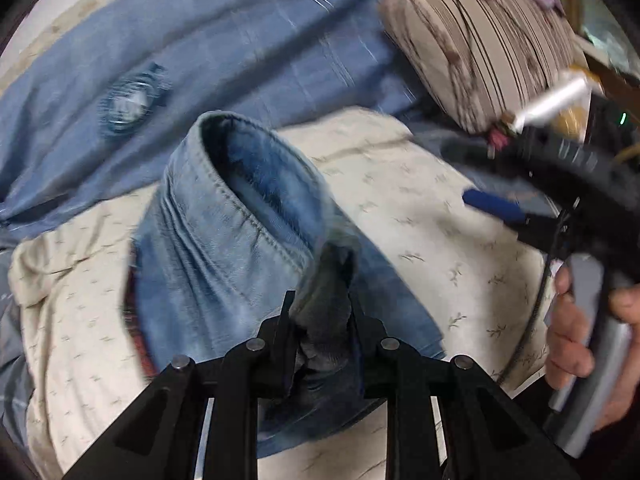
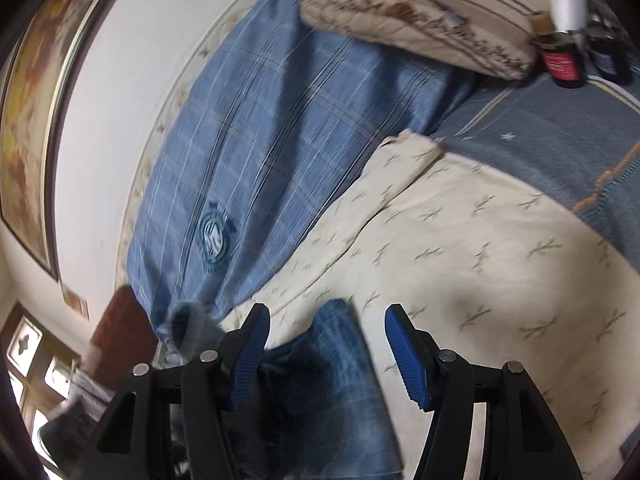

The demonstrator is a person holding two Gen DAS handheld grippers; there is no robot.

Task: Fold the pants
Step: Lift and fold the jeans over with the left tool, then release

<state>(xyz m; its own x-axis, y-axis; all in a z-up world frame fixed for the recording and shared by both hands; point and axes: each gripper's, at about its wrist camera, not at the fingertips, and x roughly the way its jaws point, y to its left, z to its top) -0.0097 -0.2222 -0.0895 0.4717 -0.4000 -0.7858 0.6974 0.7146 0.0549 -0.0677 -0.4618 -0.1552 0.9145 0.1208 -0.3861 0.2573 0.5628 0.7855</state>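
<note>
I note a cream leaf-print sheet (image 2: 480, 248) spread over a grey-blue bedspread (image 2: 560, 140). Behind it lies a blue plaid pillow with a round crest (image 2: 248, 152), then a beige striped cushion (image 2: 420, 12). A framed painting (image 2: 36, 120) hangs on the white wall.

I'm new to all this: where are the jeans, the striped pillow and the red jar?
jeans (image 1: 224, 216): left wrist view, stitched hem.
striped pillow (image 2: 420, 4): right wrist view, its striped face.
red jar (image 2: 562, 62): right wrist view, its label.
</note>
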